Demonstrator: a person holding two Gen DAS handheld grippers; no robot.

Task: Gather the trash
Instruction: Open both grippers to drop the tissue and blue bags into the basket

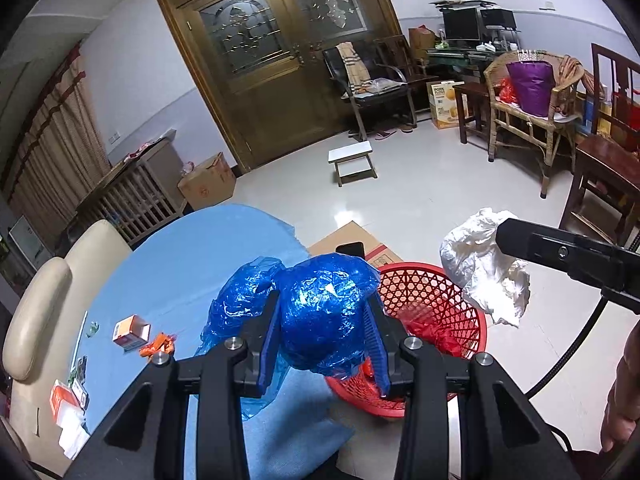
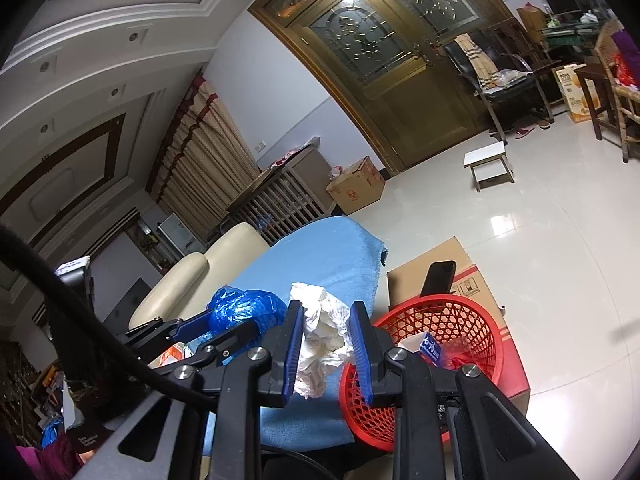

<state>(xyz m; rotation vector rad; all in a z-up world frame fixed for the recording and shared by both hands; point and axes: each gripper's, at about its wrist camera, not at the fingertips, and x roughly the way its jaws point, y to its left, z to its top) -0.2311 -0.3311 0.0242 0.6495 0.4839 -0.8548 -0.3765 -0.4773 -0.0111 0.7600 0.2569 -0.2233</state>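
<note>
Item one, held: your left gripper (image 1: 326,320) pinches a blue plastic wad (image 1: 326,312) between its pads, above the blue-clothed table's (image 1: 168,264) edge, with the red basket (image 1: 448,292) just beyond and to its right. Item two, held: your right gripper (image 2: 326,344) is clamped on a crumpled white tissue (image 2: 320,332), the basket's rim directly to its right. Judged nearer the basket's mouth: the right hand, so the tissue drops first, the blue wad following rightward.

One red basket (image 1: 440,300), two small cartons (image 1: 130,332)
</note>
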